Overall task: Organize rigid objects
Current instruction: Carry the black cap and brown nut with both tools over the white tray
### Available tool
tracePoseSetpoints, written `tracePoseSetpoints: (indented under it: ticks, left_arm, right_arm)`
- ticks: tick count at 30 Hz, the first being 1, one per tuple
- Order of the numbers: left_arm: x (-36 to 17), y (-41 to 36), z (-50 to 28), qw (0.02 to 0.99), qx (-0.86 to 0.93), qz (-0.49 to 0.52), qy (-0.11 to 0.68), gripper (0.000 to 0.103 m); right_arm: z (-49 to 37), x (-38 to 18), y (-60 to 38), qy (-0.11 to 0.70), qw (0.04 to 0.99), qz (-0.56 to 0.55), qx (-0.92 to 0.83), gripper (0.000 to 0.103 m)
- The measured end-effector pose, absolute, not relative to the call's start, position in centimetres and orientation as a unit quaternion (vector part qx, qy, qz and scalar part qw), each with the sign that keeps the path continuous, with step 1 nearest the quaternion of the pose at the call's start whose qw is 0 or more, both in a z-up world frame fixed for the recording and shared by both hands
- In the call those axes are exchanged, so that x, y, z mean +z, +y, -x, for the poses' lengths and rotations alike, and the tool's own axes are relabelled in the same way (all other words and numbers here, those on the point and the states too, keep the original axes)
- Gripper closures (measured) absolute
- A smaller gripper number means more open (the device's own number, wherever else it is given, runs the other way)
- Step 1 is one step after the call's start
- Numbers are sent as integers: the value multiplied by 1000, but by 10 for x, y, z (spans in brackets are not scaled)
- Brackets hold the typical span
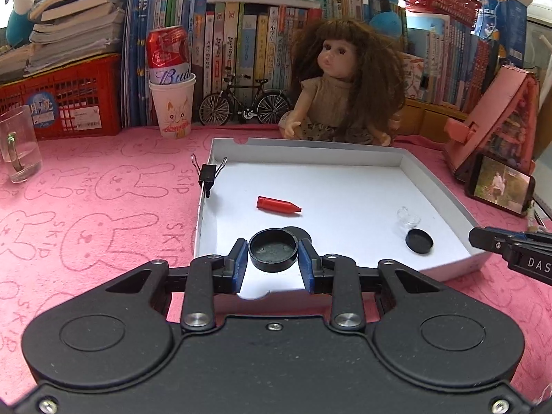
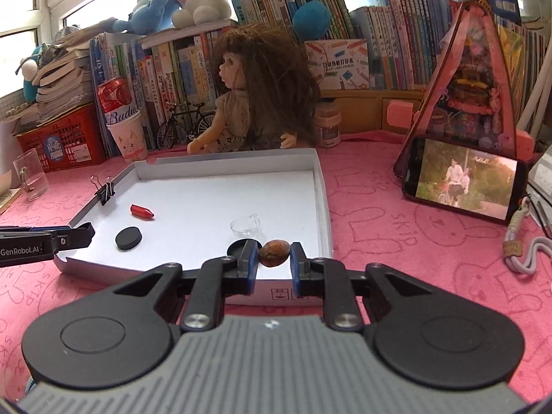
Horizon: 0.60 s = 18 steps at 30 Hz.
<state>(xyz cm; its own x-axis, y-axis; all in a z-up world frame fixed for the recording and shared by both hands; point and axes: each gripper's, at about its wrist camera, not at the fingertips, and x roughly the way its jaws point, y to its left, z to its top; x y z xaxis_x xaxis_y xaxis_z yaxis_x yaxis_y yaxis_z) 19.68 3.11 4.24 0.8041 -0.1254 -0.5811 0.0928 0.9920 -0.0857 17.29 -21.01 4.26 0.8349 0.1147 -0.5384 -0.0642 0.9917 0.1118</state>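
Now: left gripper [image 1: 273, 253] clamped on black cap [image 1: 273, 249], right gripper [image 2: 274, 257] clamped on brown nut [image 2: 274, 253], both over white tray [image 1: 445, 189] near edge. Lower gently, release inside tray, clear of glass dish [image 2: 245, 224].

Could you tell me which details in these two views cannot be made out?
- Left wrist view: the black cup between the left gripper fingers hides most of the black disc behind it.
- Right wrist view: the right gripper finger covers part of the black lid.
- Right wrist view: the brown lump is too small to identify.
- Both views: the glass dish is transparent, so its contents are unclear.
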Motion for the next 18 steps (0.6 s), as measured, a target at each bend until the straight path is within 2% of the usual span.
tracePoseSetpoints:
  ticks: [18]
  left_arm:
    - [22, 25, -231, 942, -46, 19, 332, 73]
  right_arm:
    - [-206, 25, -207, 321, 945, -43, 39, 79]
